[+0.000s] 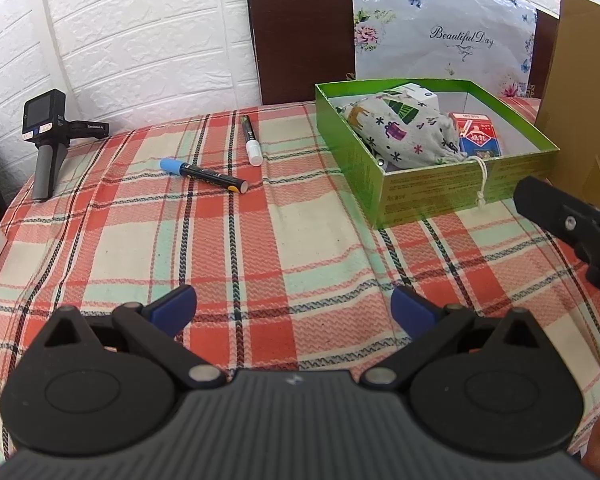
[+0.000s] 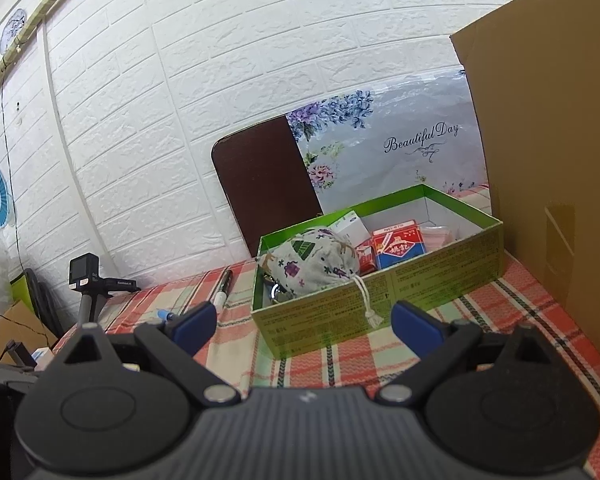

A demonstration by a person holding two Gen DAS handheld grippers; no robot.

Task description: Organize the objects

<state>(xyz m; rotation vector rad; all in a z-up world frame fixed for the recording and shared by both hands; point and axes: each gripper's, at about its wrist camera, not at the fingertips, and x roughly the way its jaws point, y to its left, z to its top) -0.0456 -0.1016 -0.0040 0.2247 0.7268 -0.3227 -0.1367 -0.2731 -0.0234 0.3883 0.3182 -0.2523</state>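
- Nearest, the left gripper [image 1: 293,309] hovers over the plaid tablecloth [image 1: 300,248] with its blue-padded jaws wide apart and nothing between them; the right gripper [image 2: 303,322] is likewise spread and empty, facing the front wall of the green box [image 2: 440,280].
- Further out on the cloth lie two markers, both outside the box and so, I judge, the things left to tidy: the blue-capped marker [image 1: 204,175] lies at a slant, and just beyond it, close but not touching, the white-capped marker [image 1: 251,140] points roughly away from the camera.
- Handling, as a judgement: both markers look light, stiff and smooth-barrelled, round enough to roll on the cloth. Closing the pads across the middle of the barrel, at right angles to its length, should keep one from pivoting or slipping out by its cap.
- To the right, the green box holds one printed drawstring pouch [image 1: 404,132], soft and slumped, its cord hanging over the front wall; it would deform under a pinch, so the gathered neck looks the better hold.
- Beside the pouch sits one red-and-blue carton [image 1: 480,136], and behind it one white carton [image 1: 414,94]; both seem light and stiff-walled but crushable. The right wrist view hints at more small items deeper in, too hidden to count.
- Far left, one small camera on a grip stand [image 1: 46,140] stands upright near the table edge.
- Farthest, one chair back [image 1: 300,36] and a cardboard panel [image 1: 584,80] rise behind the table.
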